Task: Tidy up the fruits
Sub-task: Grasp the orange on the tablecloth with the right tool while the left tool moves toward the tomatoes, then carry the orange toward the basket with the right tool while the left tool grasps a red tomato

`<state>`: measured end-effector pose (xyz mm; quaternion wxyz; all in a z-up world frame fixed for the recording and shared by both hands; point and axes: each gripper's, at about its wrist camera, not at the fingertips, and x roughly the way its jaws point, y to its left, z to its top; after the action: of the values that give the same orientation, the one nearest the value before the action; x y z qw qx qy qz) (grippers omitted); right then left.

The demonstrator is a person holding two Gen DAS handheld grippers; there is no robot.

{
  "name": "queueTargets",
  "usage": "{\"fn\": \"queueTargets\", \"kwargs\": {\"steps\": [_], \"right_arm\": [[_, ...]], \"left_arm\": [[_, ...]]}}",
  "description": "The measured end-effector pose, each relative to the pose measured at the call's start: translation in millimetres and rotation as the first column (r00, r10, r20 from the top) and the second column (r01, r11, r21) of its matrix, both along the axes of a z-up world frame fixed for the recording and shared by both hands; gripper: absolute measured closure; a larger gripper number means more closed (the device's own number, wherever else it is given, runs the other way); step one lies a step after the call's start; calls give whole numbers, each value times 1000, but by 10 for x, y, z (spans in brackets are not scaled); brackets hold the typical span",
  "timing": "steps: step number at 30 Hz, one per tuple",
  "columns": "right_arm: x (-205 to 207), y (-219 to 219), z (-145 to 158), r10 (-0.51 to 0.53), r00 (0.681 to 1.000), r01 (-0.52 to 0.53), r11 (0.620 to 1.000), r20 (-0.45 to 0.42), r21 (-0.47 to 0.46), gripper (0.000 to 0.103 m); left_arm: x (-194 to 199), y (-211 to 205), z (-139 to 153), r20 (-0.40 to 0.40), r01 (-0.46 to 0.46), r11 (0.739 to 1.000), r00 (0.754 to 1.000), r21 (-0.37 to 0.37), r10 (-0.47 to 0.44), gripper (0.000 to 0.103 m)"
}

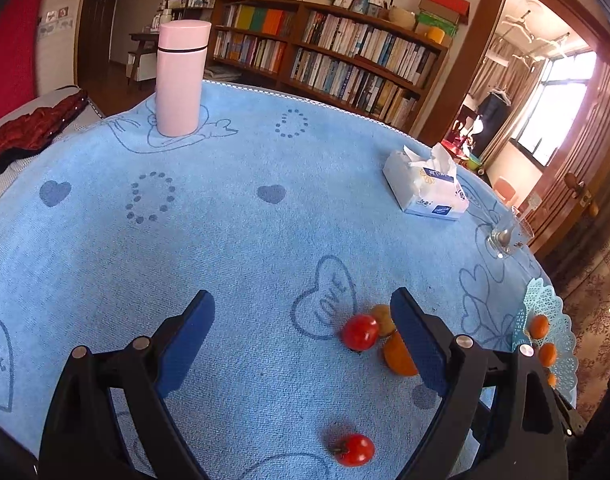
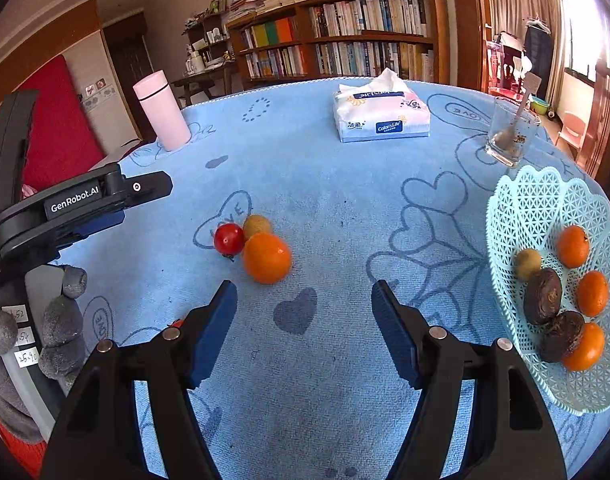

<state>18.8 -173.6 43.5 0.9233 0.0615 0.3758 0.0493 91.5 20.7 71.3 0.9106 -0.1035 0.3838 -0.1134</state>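
Living-room setup here: bookshelves (image 2: 337, 36) along the back wall and a round table under a blue towel-like cloth (image 2: 325, 184) printed with hearts and "LOVE" doodles.

The fruit is split into two lots. Just ahead of the right gripper (image 2: 304, 320), a bit to its left, sits a tight cluster on the cloth: an orange (image 2: 267, 258), a cherry tomato (image 2: 229, 239) and a small tan-brown fruit (image 2: 257, 226), all touching. The left wrist view shows a second tomato (image 1: 353, 449) lying alone on the cloth, close in under the left gripper (image 1: 303, 330) and nearer its right finger. Off to the right gripper's right is the pale blue lattice basket (image 2: 533, 200), already holding four small oranges, a tan fruit and two dark brown ones. So I'd say the job's partly done, with four pieces left on the cloth.

Both grippers have their blue-padded fingers spread wide with nothing between them. The right one points at bare cloth between cluster and basket, and my guess is it's heading for the cluster. The left hangs over the lone tomato, probably because that's the piece nearest to it.

Further out, away from the work: a pink thermos (image 2: 163, 116) far left, a tissue pack (image 2: 381, 118) straight ahead, and a glass with a spoon (image 2: 511, 134) beyond the basket.
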Motion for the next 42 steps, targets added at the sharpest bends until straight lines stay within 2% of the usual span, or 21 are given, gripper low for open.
{"fn": "queueTargets", "kwargs": {"steps": [5, 9, 14, 17, 25, 34, 42], "right_arm": [[278, 215, -77, 50, 999, -50, 998, -12, -40, 34], [475, 300, -145, 65, 997, -67, 997, -35, -46, 45], [649, 349, -253, 77, 994, -79, 996, -75, -31, 53], [695, 343, -337, 65, 993, -69, 997, -101, -31, 63], [561, 246, -298, 51, 995, -53, 998, -83, -17, 64], [177, -121, -138, -20, 999, 20, 1000, -50, 14, 64], [-158, -226, -30, -34, 999, 34, 999, -10, 14, 63]], "left_arm": [[22, 113, -24, -2, -42, 999, 999, 3, 42, 14], [38, 148, -49, -15, -45, 999, 999, -14, 45, 14], [47, 149, -67, -23, -42, 999, 999, -21, 42, 14], [60, 149, -83, -27, -43, 999, 999, -22, 43, 14], [68, 114, -124, -35, -35, 999, 999, -11, 35, 14], [55, -28, -171, -28, -9, 999, 1000, 34, 10, 14], [58, -342, -343, -47, 95, 989, 995, 116, -90, 15]]}}
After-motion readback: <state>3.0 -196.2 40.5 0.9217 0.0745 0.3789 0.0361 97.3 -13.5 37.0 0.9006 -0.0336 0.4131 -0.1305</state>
